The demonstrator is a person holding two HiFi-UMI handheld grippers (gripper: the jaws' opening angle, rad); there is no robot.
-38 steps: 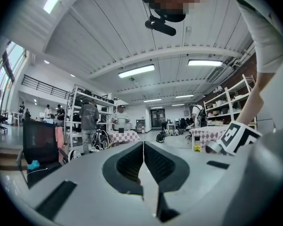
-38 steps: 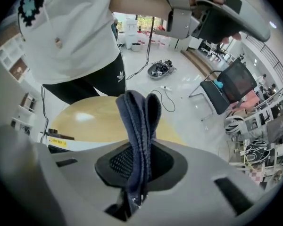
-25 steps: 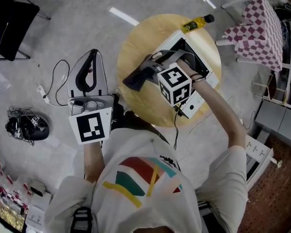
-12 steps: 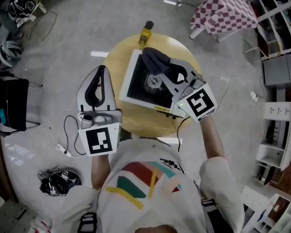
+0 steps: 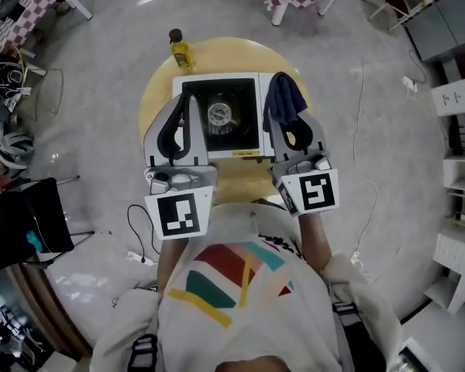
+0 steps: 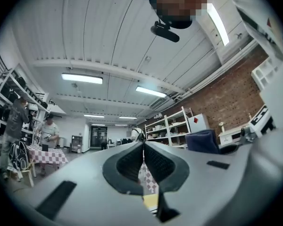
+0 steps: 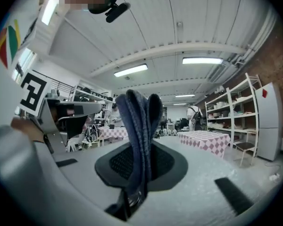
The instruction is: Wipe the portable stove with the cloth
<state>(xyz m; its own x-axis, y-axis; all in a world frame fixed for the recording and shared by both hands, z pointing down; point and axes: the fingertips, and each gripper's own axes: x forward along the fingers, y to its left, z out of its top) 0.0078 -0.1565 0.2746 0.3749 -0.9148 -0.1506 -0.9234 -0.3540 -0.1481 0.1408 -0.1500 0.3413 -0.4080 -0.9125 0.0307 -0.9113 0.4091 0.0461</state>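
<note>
Blue cloth (image 7: 137, 121) clamped in right hand-held gripper (image 5: 288, 118), left hand-held gripper (image 6: 143, 149) closed, empty

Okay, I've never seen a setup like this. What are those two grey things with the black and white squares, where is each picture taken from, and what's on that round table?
There is no robot here. A person holds a two-jaw gripper in each hand, and the marker cubes are part of those grippers. The head view comes from a camera on the person's head, looking steeply down. The other two views come from a camera on each gripper, looking along its jaws into the room. On the round wooden table sit a white portable stove with a black top and a small yellow bottle at the far edge. The right gripper is shut on a dark blue cloth, seen at the stove's right edge. The left gripper is shut and empty.
</note>
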